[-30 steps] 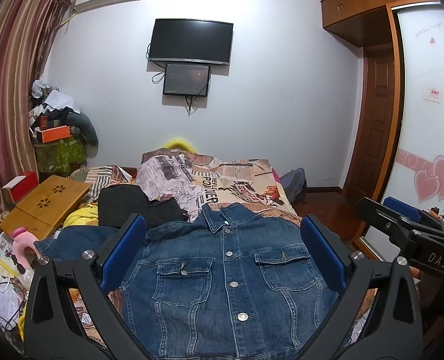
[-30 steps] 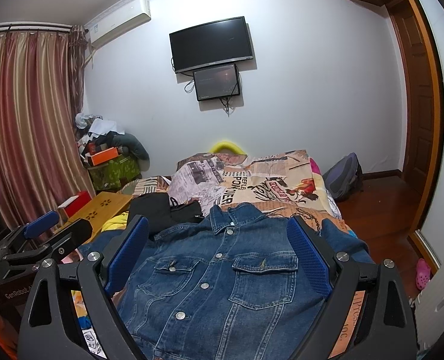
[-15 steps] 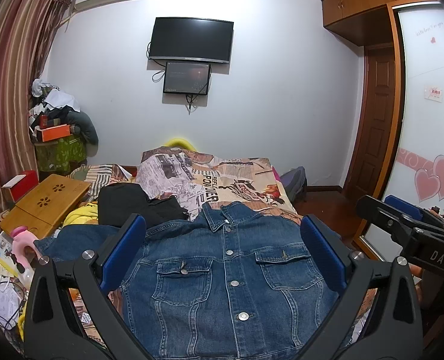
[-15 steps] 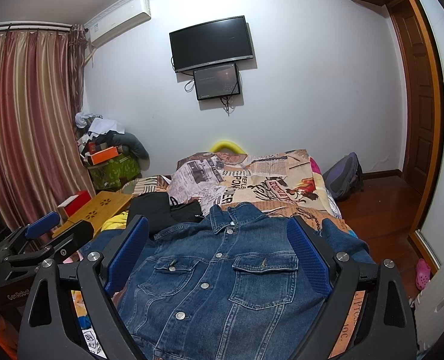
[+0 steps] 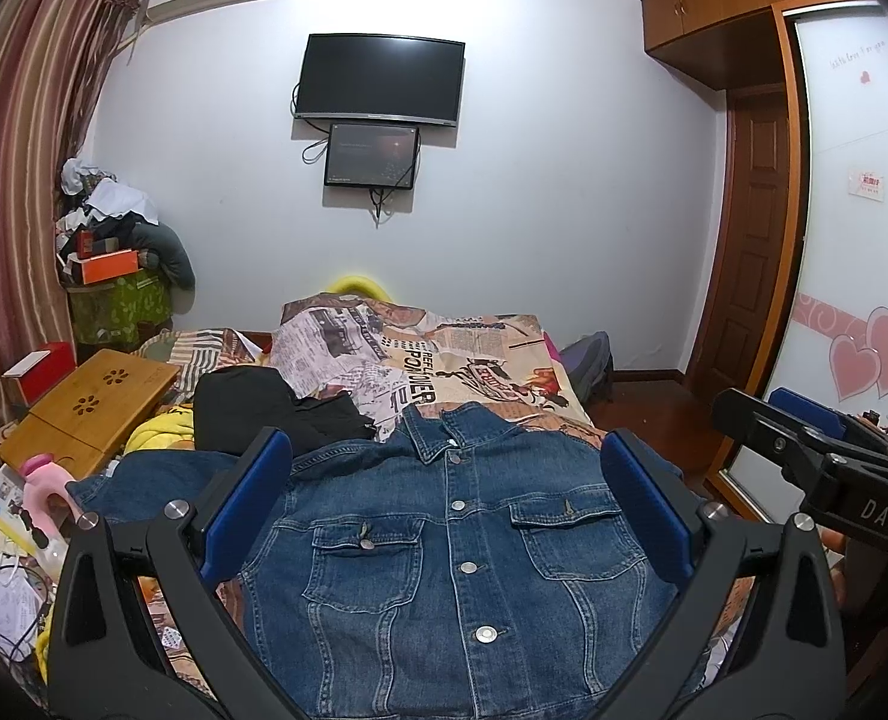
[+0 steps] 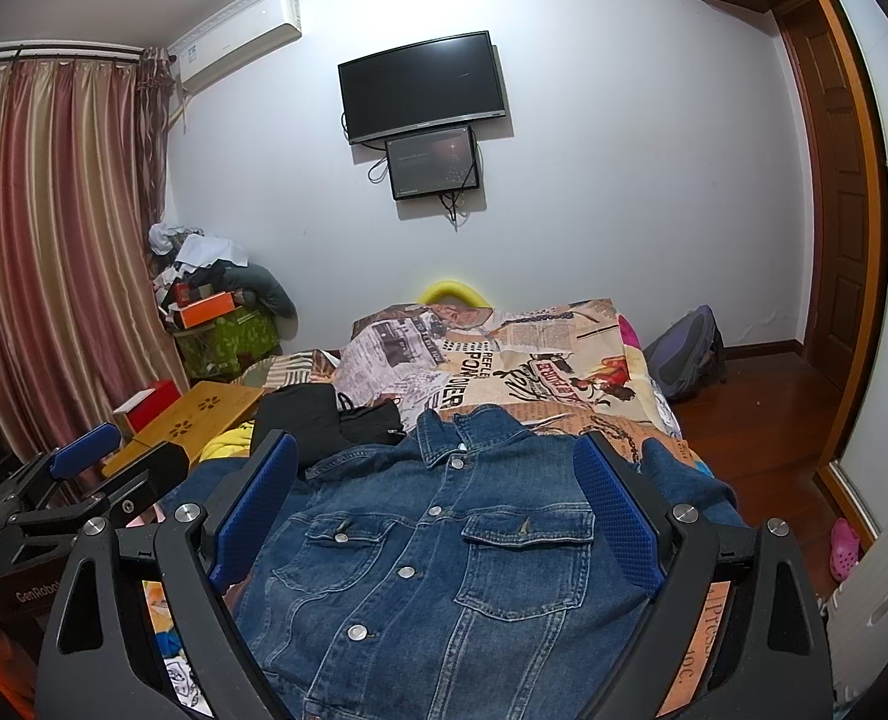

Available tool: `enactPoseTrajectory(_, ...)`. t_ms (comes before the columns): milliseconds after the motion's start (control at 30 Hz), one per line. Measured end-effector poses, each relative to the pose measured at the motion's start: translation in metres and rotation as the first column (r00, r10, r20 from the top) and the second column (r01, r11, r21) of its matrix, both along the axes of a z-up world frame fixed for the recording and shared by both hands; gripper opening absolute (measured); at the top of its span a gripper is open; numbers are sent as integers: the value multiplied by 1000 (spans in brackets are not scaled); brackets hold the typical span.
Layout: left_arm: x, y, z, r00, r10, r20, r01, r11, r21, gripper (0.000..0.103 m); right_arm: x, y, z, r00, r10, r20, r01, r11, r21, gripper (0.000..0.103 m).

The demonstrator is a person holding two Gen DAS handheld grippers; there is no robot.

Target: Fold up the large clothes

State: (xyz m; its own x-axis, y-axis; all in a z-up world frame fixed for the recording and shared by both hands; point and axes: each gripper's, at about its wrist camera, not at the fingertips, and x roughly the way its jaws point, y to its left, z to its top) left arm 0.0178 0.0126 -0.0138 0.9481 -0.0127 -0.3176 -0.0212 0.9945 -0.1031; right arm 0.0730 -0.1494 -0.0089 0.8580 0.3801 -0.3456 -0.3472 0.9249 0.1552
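change: i see none since a second ago; denim jacket [image 5: 456, 564] flat, buttoned
left gripper [image 5: 447, 498]: fingers spread, empty
right gripper [image 6: 438, 501]: spread, empty
task: folding unstarted

Wall TV [image 5: 380, 78] above small monitor [image 5: 371, 155] (cables dangling); curtain [image 6: 54, 228] left.

We see even indoor light in both views, brightest on the white wall [image 5: 534, 192] from above. The TV [image 5: 380, 80] casts a soft shadow down-right onto it. Strong fisheye bending: the curtain [image 6: 54, 228] and door frame [image 6: 852, 210] curve, and the corners go black. Focus is sharp on the denim jacket [image 5: 462, 570]; its buttons glint faintly. No motion blur; slight noise in dark areas.
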Motion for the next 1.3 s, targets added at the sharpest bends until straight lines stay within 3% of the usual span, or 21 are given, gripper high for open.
enactPoseTrajectory(467,14,7,-7,1000,25,-13,-26,1000,-7,103,14,0,-5,1000,-2,-27,2,1000,-16,92)
enactPoseTrajectory(767,45,59,-15,987,160,-36,-160,987,-11,103,36,6,-13,997,-19,-76,16,999,-43,92)
enactPoseTrajectory(967,74,113,-27,961,267,-72,-269,963,-19,103,55,11,-18,994,-31,-104,26,998,-57,92)
enactPoseTrajectory(1167,103,170,-56,915,374,-154,-379,925,-6,103,78,15,-26,992,-48,-121,39,996,-76,92)
enactPoseTrajectory(1300,120,213,-86,881,411,-236,-433,900,-48,103,99,20,-34,987,-65,-144,52,994,-94,92)
